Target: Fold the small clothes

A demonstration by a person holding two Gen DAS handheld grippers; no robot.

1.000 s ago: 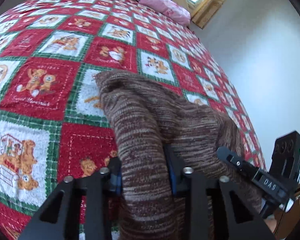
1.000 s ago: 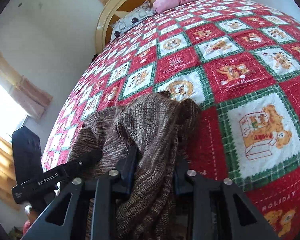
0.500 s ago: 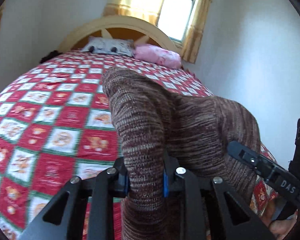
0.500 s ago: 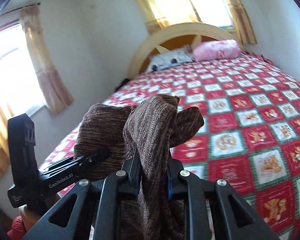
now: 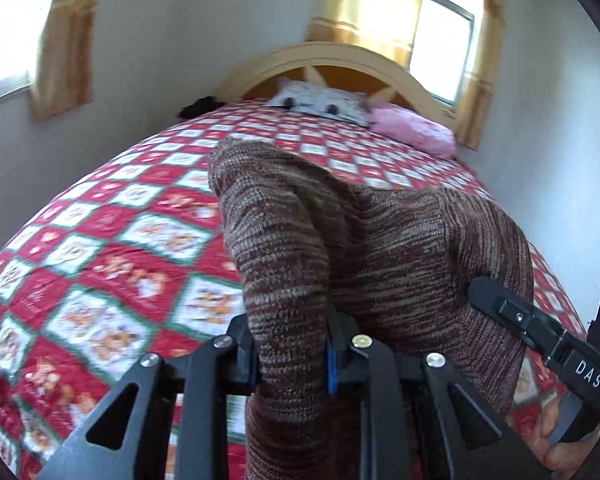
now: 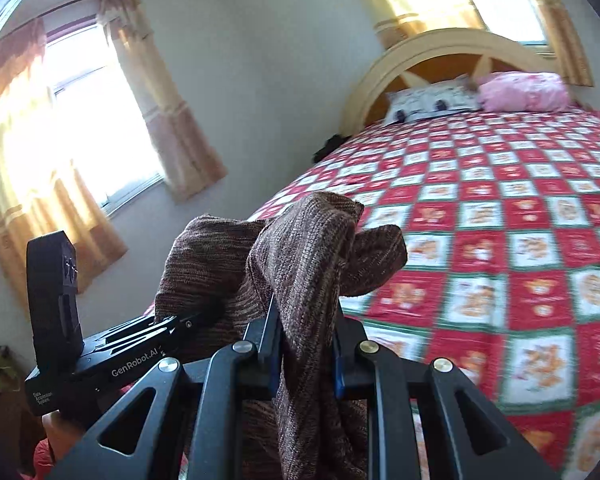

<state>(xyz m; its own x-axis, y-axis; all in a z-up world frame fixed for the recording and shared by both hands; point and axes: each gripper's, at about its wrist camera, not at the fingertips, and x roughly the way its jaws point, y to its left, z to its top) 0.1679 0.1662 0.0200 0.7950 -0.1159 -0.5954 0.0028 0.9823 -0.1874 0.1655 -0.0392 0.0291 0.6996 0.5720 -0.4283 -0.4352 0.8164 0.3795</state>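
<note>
Holding the brown knit garment [image 5: 380,248] bunched between both tools, you have it raised above the near end of the red patchwork bedspread [image 5: 132,240], which stretches bare toward the pillows [image 6: 432,100] and arched headboard [image 6: 452,46]. Your left gripper [image 5: 290,344] pinches one fold, your right gripper [image 6: 306,340] another; both are clamped on the fabric, angled slightly downward, side by side with knit spanning between them.

Brown marled knit garment [image 5: 380,248] bunched, draped, raised above patterned bedspread [image 5: 112,248].
</note>
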